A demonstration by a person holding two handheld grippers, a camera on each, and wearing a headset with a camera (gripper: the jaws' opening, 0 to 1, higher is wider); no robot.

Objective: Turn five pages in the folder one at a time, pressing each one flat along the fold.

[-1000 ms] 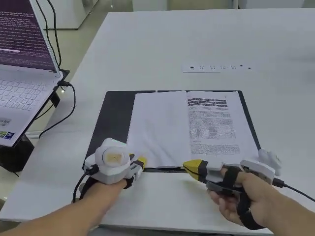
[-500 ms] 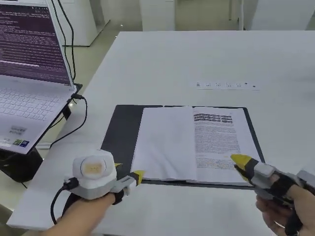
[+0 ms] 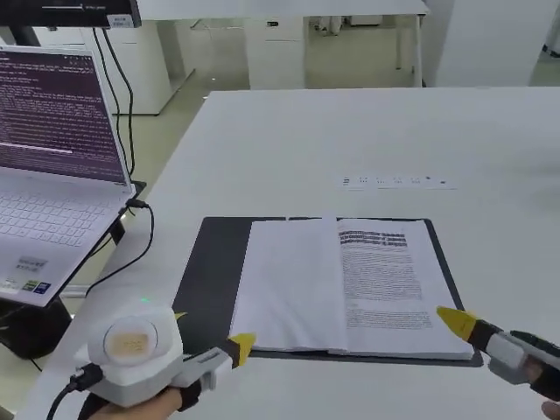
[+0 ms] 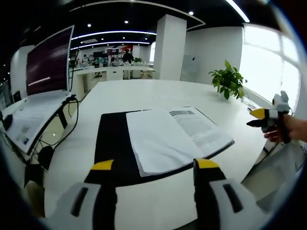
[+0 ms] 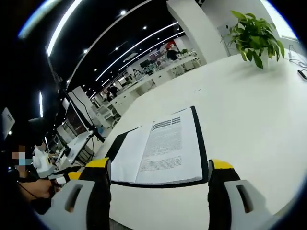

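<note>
- Folder (image 3: 213, 271) lies open and flat on the white worktop (image 3: 350, 131), its black cover showing on its left side.
- Progress, our judgement: a blank page (image 3: 284, 280) lies left of the folder's fold and a printed page (image 3: 385, 280) right of it. At least one sheet seems turned, but we cannot tell how many of the five.
- No tongs touch the paper, so no turn or press along the fold is in hand.
- Left tongs (image 4: 153, 165): released, nothing between them, just off the folder's near left corner.
- Right tongs (image 5: 159, 164): released, empty, near the folder's near right corner.
- Count: one folder, two exposed pages, two tongs, one laptop (image 3: 52, 175) off the folder's left side.
</note>
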